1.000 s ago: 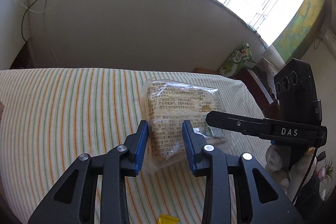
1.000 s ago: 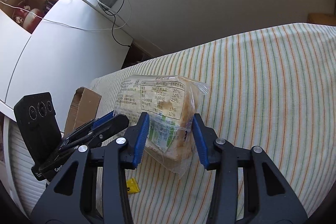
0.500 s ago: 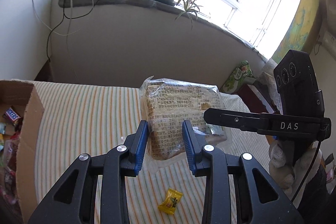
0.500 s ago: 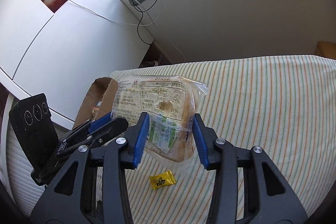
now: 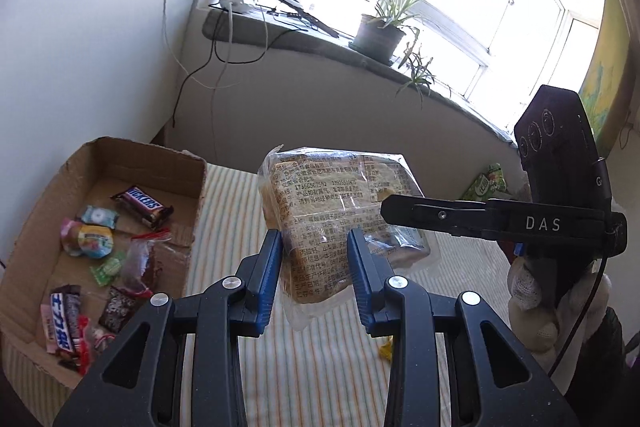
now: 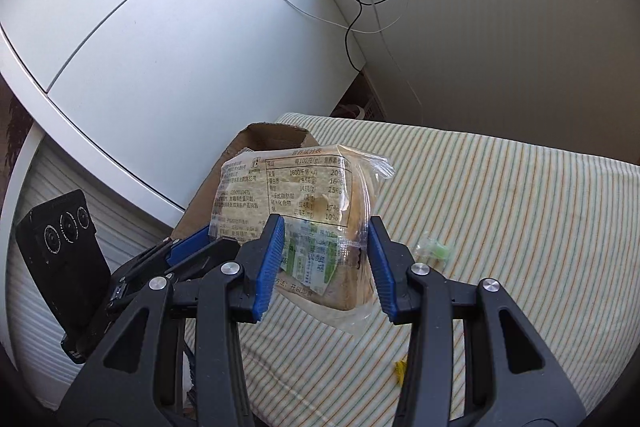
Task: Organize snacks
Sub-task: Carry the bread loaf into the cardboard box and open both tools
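Note:
A clear bag of sliced bread point(image 5: 332, 215) is held in the air above the striped bed by both grippers. My left gripper point(image 5: 314, 263) is shut on its near end. My right gripper point(image 6: 326, 251) is shut on its other side; it also shows in the left wrist view point(image 5: 404, 213) reaching in from the right. The bread bag also shows in the right wrist view point(image 6: 296, 195). An open cardboard box point(image 5: 124, 159) with several candy bars and sweets, among them a Snickers bar point(image 5: 142, 205), stands on the bed to the left, a little below the bag.
A yellow candy point(image 5: 386, 351) lies on the striped sheet point(image 5: 224, 235) under the bag. A green wrapped sweet point(image 6: 434, 251) lies on the sheet to the right. A white cabinet and wall stand behind the box. A windowsill with a potted plant point(image 5: 378, 35) and cables runs along the back.
Both grippers have lifted the bread bag off the bed and carried it left toward the cardboard box, which has come fully into view.

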### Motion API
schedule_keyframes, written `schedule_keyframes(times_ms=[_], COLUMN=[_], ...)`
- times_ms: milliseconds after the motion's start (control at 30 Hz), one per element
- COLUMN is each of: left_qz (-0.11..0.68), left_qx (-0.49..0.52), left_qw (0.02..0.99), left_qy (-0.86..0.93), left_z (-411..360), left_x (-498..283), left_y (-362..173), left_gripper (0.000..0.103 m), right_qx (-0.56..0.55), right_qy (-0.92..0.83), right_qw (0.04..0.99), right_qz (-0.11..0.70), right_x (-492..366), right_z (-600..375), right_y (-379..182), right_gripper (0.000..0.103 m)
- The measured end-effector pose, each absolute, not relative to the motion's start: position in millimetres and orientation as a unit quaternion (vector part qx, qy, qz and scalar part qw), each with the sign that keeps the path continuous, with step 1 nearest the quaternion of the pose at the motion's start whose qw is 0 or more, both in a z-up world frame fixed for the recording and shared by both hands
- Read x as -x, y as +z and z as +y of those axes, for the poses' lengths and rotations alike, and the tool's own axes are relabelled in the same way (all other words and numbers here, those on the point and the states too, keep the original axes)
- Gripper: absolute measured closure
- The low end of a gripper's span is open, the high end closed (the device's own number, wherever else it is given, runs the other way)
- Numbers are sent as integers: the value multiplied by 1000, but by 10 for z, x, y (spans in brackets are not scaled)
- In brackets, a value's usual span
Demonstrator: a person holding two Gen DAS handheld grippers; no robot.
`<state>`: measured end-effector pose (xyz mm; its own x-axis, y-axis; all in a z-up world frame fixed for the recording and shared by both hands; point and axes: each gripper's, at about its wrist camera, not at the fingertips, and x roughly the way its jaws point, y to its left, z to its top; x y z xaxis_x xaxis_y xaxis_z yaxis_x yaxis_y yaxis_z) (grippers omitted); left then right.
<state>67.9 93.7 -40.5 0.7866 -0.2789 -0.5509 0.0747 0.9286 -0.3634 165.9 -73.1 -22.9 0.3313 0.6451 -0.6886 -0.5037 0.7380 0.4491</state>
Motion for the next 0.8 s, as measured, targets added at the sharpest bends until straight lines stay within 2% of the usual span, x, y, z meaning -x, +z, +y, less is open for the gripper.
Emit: schedule_keyframes(times_ms=[433,767,800], left_qz=[308,321,324], left_qx=[189,195,183], left_qw=[932,926,926], left_qy=[-7,41,59], left_z=[1849,2241,2236], left_x=[-332,-377,-412], left_y=[-535,-675,-682], left_gripper=[72,71,72], right_qx=[-30,-5,5], right_qy=[415,425,422], right_qw=[773,759,762], right_qz=[478,494,492], right_x=[-1637,-1723,-1724], right_z=[575,1145,1161], right_y=[-381,-599,-600], right_gripper=[59,59,57])
